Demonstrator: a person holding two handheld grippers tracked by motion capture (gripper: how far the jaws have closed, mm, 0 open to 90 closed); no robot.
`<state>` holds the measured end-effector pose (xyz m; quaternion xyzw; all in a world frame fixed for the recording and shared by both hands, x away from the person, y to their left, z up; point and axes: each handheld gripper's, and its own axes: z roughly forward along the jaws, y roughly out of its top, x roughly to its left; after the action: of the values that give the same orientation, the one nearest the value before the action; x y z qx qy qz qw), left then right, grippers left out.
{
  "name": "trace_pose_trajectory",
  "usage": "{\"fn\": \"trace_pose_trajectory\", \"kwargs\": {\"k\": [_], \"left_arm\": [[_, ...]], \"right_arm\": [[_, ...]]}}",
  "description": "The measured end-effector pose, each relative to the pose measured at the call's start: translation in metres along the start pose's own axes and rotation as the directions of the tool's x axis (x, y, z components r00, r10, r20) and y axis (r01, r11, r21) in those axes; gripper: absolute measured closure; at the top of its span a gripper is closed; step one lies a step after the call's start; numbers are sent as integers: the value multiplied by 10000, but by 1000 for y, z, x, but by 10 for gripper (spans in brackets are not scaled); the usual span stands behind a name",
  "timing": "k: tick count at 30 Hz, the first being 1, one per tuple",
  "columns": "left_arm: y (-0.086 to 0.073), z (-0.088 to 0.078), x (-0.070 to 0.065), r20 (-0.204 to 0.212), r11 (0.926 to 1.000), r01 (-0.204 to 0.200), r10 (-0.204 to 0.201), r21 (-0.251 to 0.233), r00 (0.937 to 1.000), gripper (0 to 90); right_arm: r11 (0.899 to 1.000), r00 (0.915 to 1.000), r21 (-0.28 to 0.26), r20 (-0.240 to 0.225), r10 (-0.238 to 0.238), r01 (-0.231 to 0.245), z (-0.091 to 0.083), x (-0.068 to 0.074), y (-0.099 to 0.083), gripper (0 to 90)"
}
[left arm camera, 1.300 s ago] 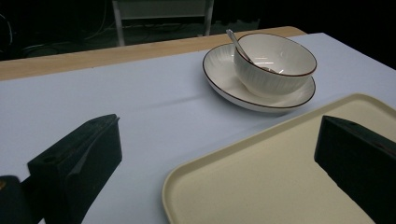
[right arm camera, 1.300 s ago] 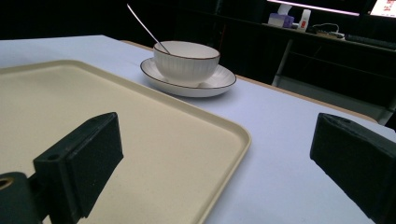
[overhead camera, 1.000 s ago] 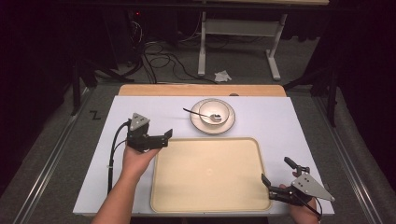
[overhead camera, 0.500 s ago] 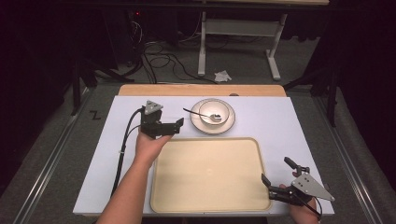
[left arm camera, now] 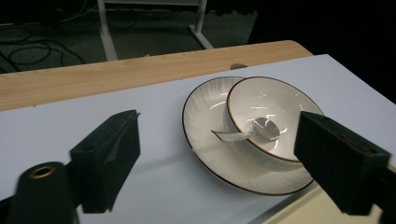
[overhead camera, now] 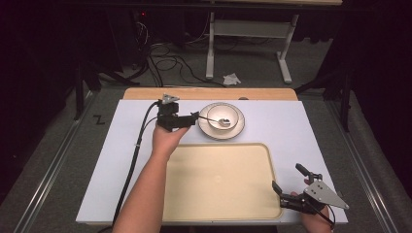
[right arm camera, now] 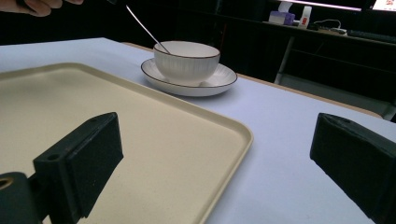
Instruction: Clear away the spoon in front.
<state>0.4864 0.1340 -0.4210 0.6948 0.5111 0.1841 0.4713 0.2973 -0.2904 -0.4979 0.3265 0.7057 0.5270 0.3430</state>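
A white bowl (overhead camera: 234, 114) with a dark rim stands on a matching saucer (overhead camera: 238, 132) at the back of the white table. In the bowl rests a metal spoon (overhead camera: 211, 119), its handle pointing left. My left gripper (overhead camera: 195, 117) is just left of the saucer, aimed at the bowl (left arm camera: 280, 100). Its jaws have just been closing and stand wide. The end of the spoon handle (left arm camera: 224, 136) lies in the gap ahead of them, untouched by the pads. My right gripper (overhead camera: 287, 178) rests open at the near right corner of the beige tray (overhead camera: 218, 184), holding nothing.
The tray (right arm camera: 93, 102) takes up the near middle of the table, with the bowl (right arm camera: 187, 60) and saucer (right arm camera: 210, 84) beyond its far edge. A wooden strip (overhead camera: 209, 93) borders the table's back. On the floor behind lie cables, desk legs and a crumpled paper (overhead camera: 232, 78).
My left gripper has moved right and away from the person, from the table's left part up to the saucer's left side. The right gripper has stayed in place.
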Motion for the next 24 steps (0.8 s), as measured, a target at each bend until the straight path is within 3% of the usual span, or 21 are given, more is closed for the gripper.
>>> {"fn": "trace_pose_trajectory", "kwargs": {"k": [7,11,14,16,17,24], "left_arm": [[0,16,9,107,9936,1057,-1062,406,9943,324],[-5,23,9,301,9885,1303,-1329,773,9907,430],[-5,24,8,449,9879,1323,-1362,816,9897,520],[-5,24,9,696,9854,1473,-1534,850,9857,543],[-4,23,9,723,9839,1568,-1631,854,9840,617],[-5,23,10,1028,9783,1764,-1875,1083,9769,765]], "right_arm": [[10000,10000,-14,-57,37,-37,0,-2,-1,30],[10000,10000,-24,-58,57,-57,1,-2,-1,31],[10000,9999,-38,-81,68,-68,1,-2,-1,31],[10000,10000,-24,-87,4,-4,1,-2,-1,31],[10000,10000,7,-81,9,-8,1,-1,-1,31],[10000,9999,13,-91,-47,47,1,0,-1,31]]}}
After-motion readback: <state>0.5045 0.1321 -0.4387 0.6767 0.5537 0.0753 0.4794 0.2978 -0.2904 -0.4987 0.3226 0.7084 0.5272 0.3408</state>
